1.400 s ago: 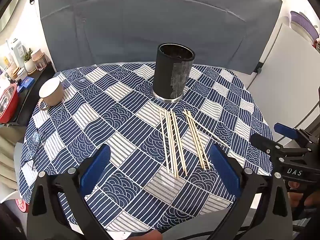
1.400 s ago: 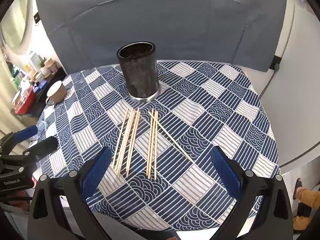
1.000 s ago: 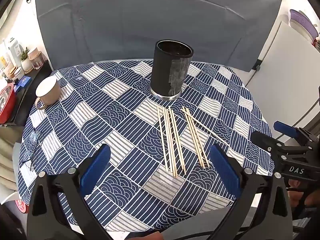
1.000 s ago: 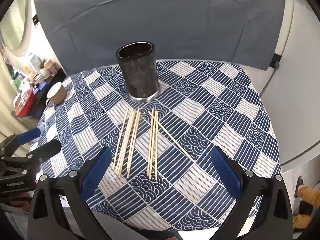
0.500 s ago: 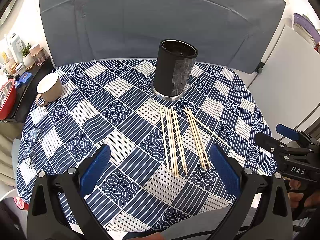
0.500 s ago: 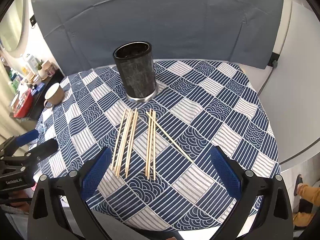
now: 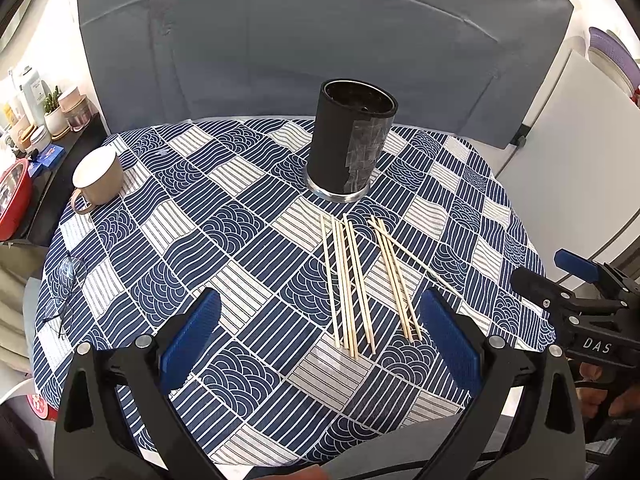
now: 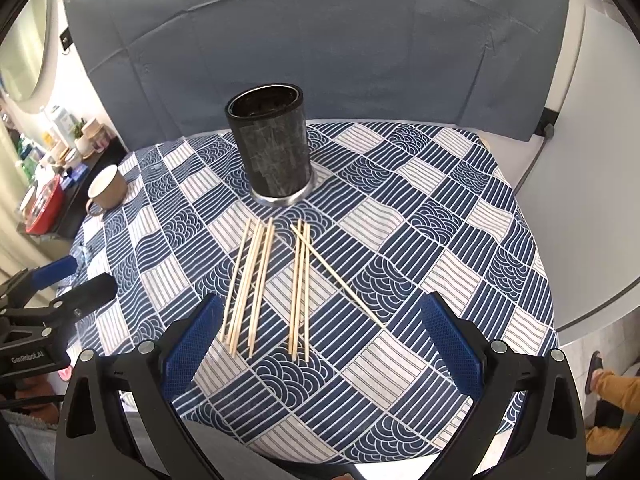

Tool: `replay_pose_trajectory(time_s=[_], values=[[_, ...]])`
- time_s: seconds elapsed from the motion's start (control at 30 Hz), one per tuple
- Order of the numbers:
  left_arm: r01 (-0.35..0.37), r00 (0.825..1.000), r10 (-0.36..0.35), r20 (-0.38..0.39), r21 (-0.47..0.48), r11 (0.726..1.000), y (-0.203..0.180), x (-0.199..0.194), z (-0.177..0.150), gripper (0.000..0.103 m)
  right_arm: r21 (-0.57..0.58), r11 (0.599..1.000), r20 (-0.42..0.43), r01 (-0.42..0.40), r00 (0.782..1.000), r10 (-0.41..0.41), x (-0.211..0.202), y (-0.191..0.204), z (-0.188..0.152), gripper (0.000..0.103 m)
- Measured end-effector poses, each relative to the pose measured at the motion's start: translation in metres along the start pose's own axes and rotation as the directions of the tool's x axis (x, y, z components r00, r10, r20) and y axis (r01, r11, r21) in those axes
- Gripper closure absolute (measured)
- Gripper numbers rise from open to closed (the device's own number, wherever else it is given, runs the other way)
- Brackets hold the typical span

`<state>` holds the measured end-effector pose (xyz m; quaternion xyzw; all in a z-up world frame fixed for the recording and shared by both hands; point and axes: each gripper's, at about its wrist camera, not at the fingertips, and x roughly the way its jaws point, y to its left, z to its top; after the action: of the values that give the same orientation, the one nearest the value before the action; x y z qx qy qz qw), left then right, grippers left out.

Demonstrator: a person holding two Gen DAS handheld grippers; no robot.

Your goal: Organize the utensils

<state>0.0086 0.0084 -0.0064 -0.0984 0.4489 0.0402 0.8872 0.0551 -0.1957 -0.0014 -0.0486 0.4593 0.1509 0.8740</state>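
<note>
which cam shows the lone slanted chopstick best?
Right wrist. The slanted chopstick lies near the centre of that view, full length visible, clearly crossing the tops of the straight chopsticks. In the left wrist view it sits off to the right, its near end close to the gripper finger.

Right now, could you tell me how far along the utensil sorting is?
Nothing looks done yet: the black holder stands upright and appears empty. Nothing is in hand; the left gripper and right gripper both hover open. All the wooden chopsticks lie on the tablecloth, left to put in.
</note>
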Motion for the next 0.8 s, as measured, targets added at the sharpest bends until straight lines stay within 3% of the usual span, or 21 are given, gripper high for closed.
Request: replay_pose_trajectory(time_s=[0.8], values=[[-0.007,0.999,0.007,-0.032,-0.005,1.0,0.004,0.01,0.004,0.006,0.008,1.0,-0.026,-0.01,1.0,0.011,0.011,-0.001,0.003,0.008]])
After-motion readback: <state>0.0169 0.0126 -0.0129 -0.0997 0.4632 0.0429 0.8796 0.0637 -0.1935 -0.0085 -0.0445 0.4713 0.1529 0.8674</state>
